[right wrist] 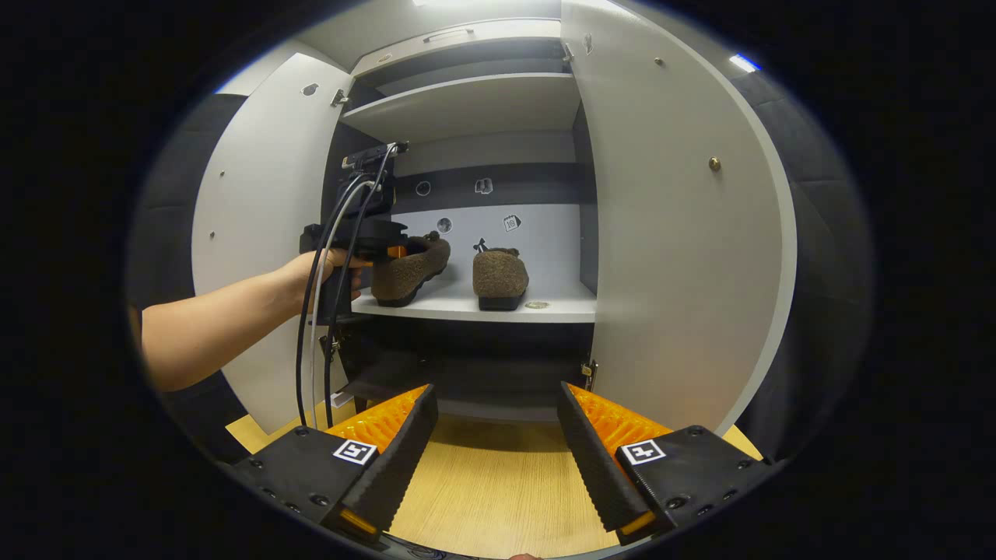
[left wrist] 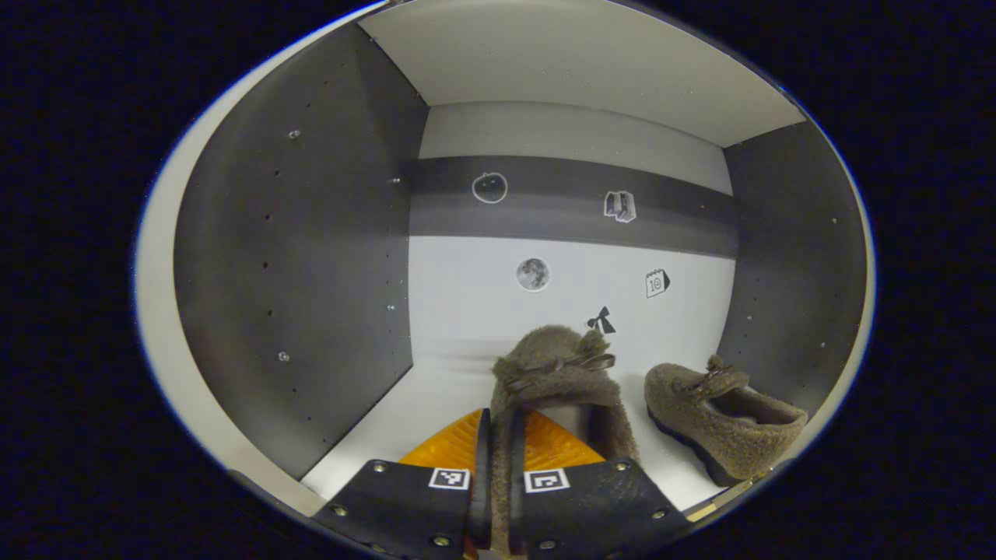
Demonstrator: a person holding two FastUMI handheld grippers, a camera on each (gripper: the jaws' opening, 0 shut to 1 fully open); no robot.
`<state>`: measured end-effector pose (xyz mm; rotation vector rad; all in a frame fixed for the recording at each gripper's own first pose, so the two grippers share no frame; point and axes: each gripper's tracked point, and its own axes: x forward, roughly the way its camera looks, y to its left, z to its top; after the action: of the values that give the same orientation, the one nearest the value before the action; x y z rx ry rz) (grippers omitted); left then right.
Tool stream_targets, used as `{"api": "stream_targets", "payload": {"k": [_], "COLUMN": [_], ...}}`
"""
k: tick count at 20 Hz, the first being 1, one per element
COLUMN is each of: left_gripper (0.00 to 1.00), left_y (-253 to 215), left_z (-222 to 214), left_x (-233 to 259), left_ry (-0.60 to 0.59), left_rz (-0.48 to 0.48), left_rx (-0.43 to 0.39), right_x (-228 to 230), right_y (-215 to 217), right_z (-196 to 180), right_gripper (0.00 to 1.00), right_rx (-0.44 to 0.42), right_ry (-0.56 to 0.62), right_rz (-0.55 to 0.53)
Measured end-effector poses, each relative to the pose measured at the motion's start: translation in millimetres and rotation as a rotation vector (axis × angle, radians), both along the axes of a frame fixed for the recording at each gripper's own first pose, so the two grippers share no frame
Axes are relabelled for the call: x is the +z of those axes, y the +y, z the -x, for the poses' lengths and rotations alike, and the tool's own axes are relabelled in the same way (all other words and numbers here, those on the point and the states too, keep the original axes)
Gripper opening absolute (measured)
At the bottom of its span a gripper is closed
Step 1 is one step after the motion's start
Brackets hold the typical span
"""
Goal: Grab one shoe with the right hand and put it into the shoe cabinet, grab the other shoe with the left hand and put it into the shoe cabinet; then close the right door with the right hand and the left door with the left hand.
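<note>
In the left gripper view the left gripper (left wrist: 492,459) sits at the bottom centre, its fingers nearly together and clamped on the heel wall of a fuzzy brown slipper-style shoe with a small bow (left wrist: 556,373). A second fuzzy brown shoe (left wrist: 720,416) already rests at the lower right, on the white cabinet shelf (left wrist: 436,389).

In the right gripper view, the held shoe (right wrist: 410,268) sits left of centre, its sole apparently touching the shelf, though the angle makes that hard to confirm. The right gripper (right wrist: 494,459) hangs at the bottom with its fingers spread wide and empty, in front of the open white right door (right wrist: 677,257); the white left door (right wrist: 257,218) stands open at the upper left.

To finish well, settle the sole flat, keep it beside its partner without nudging it, then part the fingers and draw straight back.
</note>
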<state>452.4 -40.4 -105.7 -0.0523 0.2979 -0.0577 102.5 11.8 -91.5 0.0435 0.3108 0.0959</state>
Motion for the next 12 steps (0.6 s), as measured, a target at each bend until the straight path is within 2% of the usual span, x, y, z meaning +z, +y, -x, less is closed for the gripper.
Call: {"api": "stream_targets", "payload": {"k": [1,5,6,8,9,11,12], "left_gripper": [0.13,0.69,0.70,0.85,0.93,0.93,0.87], "left_y": [3,12,10,10,11,7,6], "left_z": [-3,8,8,6,8,15,19], "left_x": [2,3,7,10,5,7,12], "left_ry": [-0.005,0.030,0.017,0.015,0.050,0.066,0.047], "left_rz": [-0.013,-0.009,0.004,-0.020,-0.052,-0.073,-0.066], "left_rx": [0.007,0.014,0.002,-0.038,-0.048,-0.063,-0.058], "right_x": [2,7,8,8,9,11,12], "right_y": [1,6,7,8,9,9,10], "right_z": [0,4,5,10,12,17,19], "right_gripper": [0.98,0.98,0.98,0.97,0.97,0.98,0.97], "right_rx": [0.002,0.010,0.012,0.012,0.011,0.009,0.009], "right_ry": [-0.003,-0.020,-0.022,-0.020,-0.021,-0.026,-0.029], "right_rz": [0.000,0.007,0.005,0.006,0.006,0.007,0.007]}}
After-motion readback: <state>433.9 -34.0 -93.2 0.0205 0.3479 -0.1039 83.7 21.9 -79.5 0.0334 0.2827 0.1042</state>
